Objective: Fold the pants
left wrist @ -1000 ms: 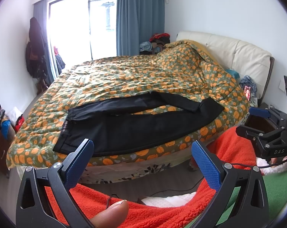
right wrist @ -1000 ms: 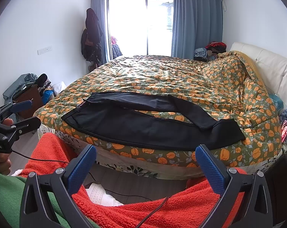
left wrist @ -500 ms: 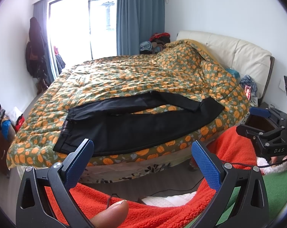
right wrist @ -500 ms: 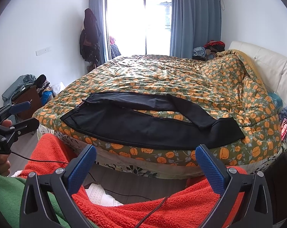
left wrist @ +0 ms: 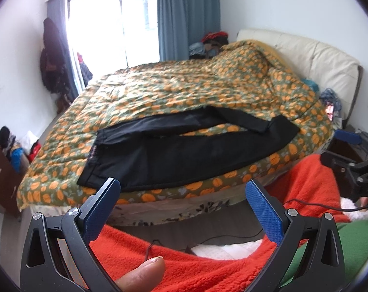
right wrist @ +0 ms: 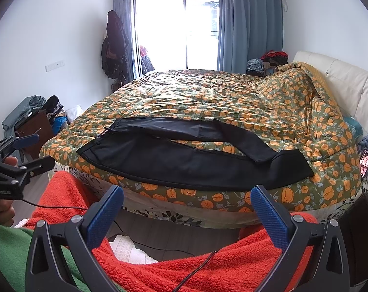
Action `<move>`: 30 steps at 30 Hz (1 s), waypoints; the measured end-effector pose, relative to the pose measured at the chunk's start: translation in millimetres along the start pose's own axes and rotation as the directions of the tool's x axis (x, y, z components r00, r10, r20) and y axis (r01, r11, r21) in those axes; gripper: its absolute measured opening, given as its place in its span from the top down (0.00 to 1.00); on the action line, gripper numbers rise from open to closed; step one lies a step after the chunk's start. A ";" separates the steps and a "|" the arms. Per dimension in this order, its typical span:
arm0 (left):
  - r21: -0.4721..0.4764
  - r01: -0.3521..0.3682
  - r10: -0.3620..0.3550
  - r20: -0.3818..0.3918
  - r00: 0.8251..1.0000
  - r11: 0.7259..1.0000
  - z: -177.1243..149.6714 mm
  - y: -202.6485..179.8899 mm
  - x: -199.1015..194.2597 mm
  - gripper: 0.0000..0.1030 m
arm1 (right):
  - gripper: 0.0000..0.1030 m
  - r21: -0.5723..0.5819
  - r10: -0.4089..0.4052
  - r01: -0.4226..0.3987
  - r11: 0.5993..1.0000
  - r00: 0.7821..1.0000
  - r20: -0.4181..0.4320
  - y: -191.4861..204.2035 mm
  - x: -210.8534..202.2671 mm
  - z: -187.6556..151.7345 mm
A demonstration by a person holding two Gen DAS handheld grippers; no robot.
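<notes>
Pants [left wrist: 184, 150], black, lie spread lengthwise along the near edge of the bed, on the orange-and-green patterned quilt [left wrist: 184, 90]. In the left wrist view the waistband sits at the left end. The nearer leg runs flat towards the right; the farther leg lies angled, its cuff resting on the nearer leg near the right end. The left gripper [left wrist: 181, 192] hangs short of the bed, jaws spread wide with nothing between them. A fingertip [left wrist: 145, 271] shows at the bottom edge; the hand behind it is cut off. Red fleece [left wrist: 184, 262] fills the foreground, and a dark cable crosses it. The right gripper [left wrist: 354, 172] shows at the right border, partly cut off.

Right wrist view: the pants [right wrist: 184, 163] occupy the same near edge, the near hem following the mattress side. The right gripper [right wrist: 186, 194] is held clear of the bed, jaws wide apart and empty. The left gripper [right wrist: 25, 150] appears at the left border with its blue pads parted, its body cropped. Items piled beside the headboard [right wrist: 354, 90] are too small to identify.
</notes>
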State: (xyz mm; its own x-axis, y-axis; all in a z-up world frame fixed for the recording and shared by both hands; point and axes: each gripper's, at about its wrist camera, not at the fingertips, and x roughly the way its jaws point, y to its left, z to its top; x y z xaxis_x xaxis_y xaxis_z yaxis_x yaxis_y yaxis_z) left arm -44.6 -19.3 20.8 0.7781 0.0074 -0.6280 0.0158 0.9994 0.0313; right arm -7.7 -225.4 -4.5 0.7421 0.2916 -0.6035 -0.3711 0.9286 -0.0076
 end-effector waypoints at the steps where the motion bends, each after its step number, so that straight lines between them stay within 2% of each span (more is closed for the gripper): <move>1: -0.009 -0.009 0.009 -0.005 1.000 1.000 -0.2 2.5 1.0 0.00 | 0.00 -0.001 0.000 0.000 1.000 1.000 0.000 0.5 0.4 0.1; 6: -0.035 -0.042 0.041 -0.025 0.999 0.999 -1.8 7.1 4.9 0.00 | 0.00 0.003 -0.001 0.001 1.000 1.000 -0.001 1.5 0.6 0.1; 16: -0.018 -0.090 0.088 -0.063 0.994 0.996 -3.7 3.6 10.5 0.00 | 0.00 0.006 0.000 0.000 1.000 1.000 -0.003 1.7 1.4 0.0; 30: -0.006 -0.073 0.073 -0.057 0.996 0.997 -4.8 0.4 10.4 0.00 | 0.00 0.002 -0.001 0.001 1.000 1.000 -0.002 1.8 1.9 -0.6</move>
State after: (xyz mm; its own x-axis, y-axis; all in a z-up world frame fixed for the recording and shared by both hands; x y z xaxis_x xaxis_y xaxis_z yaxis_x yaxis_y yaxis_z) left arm -39.5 -18.7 10.6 0.7404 0.0819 -0.6672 -0.0447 0.9964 0.0727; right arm -7.4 -223.3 -6.1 0.7414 0.2901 -0.6051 -0.3693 0.9293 -0.0070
